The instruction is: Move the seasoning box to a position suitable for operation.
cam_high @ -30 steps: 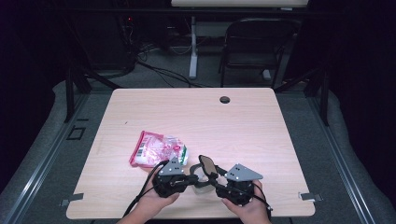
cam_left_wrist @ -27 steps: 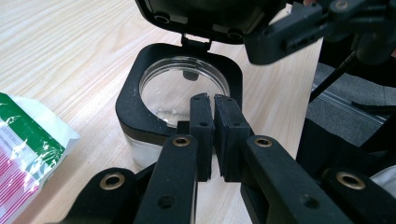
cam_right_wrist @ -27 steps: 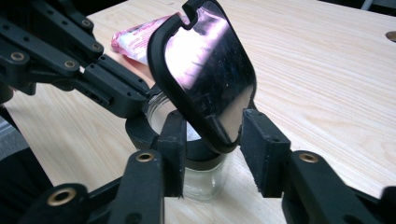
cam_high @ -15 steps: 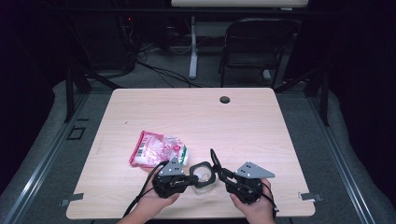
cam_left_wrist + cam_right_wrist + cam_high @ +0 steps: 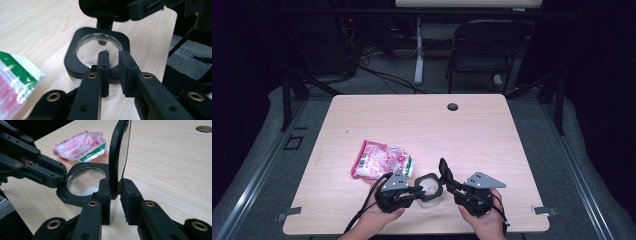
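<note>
A clear round jar with a black square collar (image 5: 430, 179) stands near the table's front edge. Its hinged black lid (image 5: 444, 170) stands upright. My right gripper (image 5: 449, 182) has just been closing and is shut on the lid's lower edge (image 5: 120, 152), right gripper (image 5: 115, 185) pads against both faces. My left gripper (image 5: 416, 189) reaches the collar from the left. In the left gripper view the left gripper (image 5: 113, 56) has just been opening, with the collar's near rim (image 5: 72, 57) between its parted pads. Something white lies in the jar (image 5: 90, 191).
A pink, white and green snack bag (image 5: 379, 160) lies just left of the jar, seen also as the bag (image 5: 80, 145). A round cable hole (image 5: 453, 106) is near the table's far edge. A black chair (image 5: 484, 50) stands beyond the table.
The lid went from tilted to upright and the right gripper's jaws closed on it. The left hand kept its place at the collar.
</note>
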The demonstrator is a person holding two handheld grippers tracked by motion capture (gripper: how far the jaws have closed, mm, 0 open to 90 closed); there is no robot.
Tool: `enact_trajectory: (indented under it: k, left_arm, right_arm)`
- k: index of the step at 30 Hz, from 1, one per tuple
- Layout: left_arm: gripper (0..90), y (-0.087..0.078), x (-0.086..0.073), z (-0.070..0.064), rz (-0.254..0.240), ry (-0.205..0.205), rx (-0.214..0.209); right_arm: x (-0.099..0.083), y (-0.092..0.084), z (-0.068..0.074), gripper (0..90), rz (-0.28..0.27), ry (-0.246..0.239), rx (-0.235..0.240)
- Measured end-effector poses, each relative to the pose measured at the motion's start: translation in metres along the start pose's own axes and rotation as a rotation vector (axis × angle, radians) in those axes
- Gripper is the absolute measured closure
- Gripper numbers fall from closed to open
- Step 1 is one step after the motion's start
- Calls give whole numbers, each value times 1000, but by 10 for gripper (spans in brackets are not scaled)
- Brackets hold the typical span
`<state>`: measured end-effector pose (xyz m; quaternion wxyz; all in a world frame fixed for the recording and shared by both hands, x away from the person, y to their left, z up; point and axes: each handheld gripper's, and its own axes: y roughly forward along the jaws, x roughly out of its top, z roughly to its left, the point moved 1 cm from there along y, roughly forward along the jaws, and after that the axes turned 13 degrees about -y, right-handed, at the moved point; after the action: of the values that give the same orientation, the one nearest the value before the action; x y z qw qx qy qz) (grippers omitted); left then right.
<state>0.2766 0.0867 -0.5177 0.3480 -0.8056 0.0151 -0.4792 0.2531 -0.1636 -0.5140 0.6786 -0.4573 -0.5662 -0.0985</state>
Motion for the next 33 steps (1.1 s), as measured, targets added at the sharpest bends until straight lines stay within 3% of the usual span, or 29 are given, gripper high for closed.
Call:
enact_trajectory:
  k: [7,15,24,33]
  left_arm:
    - [645,-8,0,14,-40,-59,39]
    - [586,2,-6,18,-12,-68,52]
    - [581,9,-8,18,20,-69,41]
    - [590,14,-7,19,6,-91,46]
  right_arm:
    - [1,1,-3,827,-3,7,-8]
    - [5,10,-18,840,-14,46,-9]
    - [5,16,-32,831,-38,104,16]
    - [8,18,-39,835,-17,105,16]
